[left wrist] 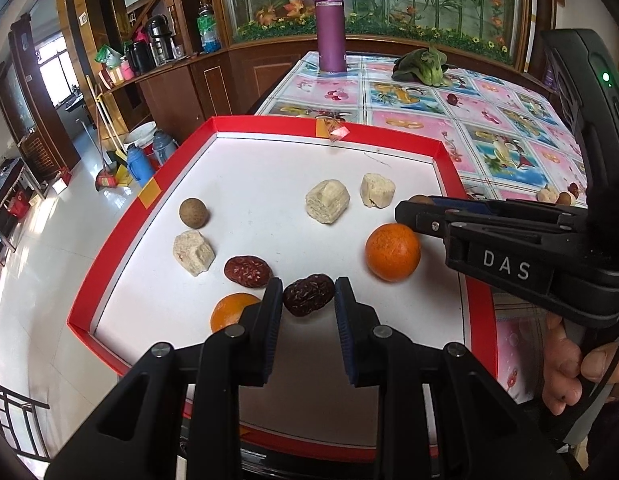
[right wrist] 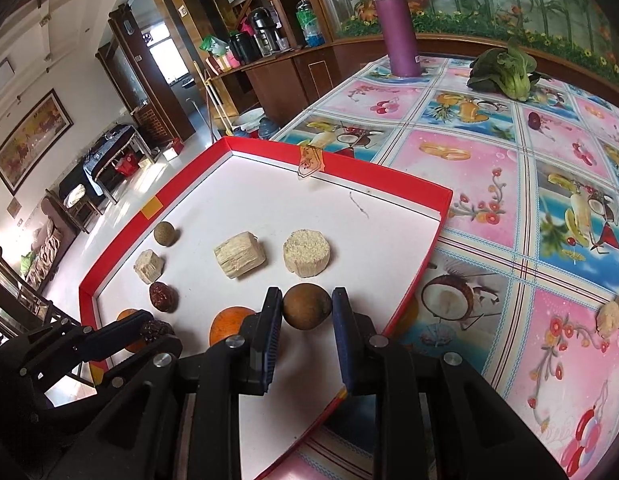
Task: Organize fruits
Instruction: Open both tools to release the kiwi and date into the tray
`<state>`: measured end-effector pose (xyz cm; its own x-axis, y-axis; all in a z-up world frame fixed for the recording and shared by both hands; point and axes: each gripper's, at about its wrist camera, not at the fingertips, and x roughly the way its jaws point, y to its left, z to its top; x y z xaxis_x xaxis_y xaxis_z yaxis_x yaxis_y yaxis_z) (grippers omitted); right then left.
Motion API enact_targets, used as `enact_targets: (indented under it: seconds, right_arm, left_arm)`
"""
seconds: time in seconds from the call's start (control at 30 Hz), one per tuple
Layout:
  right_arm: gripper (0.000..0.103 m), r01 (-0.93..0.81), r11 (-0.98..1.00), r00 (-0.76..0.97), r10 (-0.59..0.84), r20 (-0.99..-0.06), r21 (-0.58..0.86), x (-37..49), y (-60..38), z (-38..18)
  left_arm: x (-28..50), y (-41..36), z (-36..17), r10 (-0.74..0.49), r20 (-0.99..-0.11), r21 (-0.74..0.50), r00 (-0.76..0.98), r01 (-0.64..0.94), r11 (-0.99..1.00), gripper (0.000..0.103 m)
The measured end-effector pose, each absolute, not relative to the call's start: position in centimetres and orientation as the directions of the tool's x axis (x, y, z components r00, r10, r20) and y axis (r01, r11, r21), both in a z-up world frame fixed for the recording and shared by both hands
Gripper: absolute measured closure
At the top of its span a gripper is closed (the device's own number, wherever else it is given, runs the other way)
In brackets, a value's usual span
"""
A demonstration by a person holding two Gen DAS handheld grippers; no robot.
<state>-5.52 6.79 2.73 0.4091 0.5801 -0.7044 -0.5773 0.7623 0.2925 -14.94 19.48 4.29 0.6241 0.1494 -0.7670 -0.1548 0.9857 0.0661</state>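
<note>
Fruits lie mostly inside my red tray (left wrist: 449, 168), which sits on the table (right wrist: 469, 184) at its near corner; a few strays (right wrist: 613, 316) rest well apart on the cloth to my right.

Largest first. Two oranges: one (left wrist: 392, 252) near the tray's right wall, one (left wrist: 231, 312) partly hidden behind my left finger. I judge them firm, rounded and moderately heavy; they would roll if nudged, so I would grip across the widest part.

Three pale cut chunks (left wrist: 327, 202) come next, two mid-tray and one at the left. They look fibrous and rigid, light, possibly crumbly at the edges; the flat sides offer the surest hold.

Two brown round fruits: one (left wrist: 193, 212) by the left wall, one (right wrist: 307, 306) held between the pads of my right gripper (right wrist: 307, 312), clamped at its widest part above the tray's right edge. The shell looks thin and brittle, so I judge light pressure only.

Smallest, two wrinkled red dates. One (left wrist: 247, 271) lies free. The other (left wrist: 308, 294) sits between the pads of my left gripper (left wrist: 308, 300); both pads appear to touch it, so I read it as gripped across its short axis, low over the tray floor. Dates are light, slightly yielding, and the creased skin should not slip.
</note>
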Motion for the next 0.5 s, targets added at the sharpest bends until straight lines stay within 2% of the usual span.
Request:
enact_targets:
  seconds: [0.13,0.27,0.5]
  right_arm:
    - [0.074,-0.586,0.756,0.403,0.585,-0.704,0.292,-5.61,6.88,2.74]
    - [0.07,-0.592,0.754,0.405,0.585,-0.702,0.286,-5.75,6.89,2.89]
    - [0.065,-0.599,0.747,0.405,0.593,-0.696,0.288,-5.84,6.87,3.01]
  left_arm:
    - [-14.81,19.37,4.18,0.144,-0.774,0.062,0.616,-0.152,0.986,0.073]
    - [-14.85,19.11,4.26,0.144,-0.772,0.067,0.619,-0.146,0.987,0.062]
    - [-14.77,19.05,4.46,0.148,-0.771,0.065,0.62,-0.155,0.986,0.057]
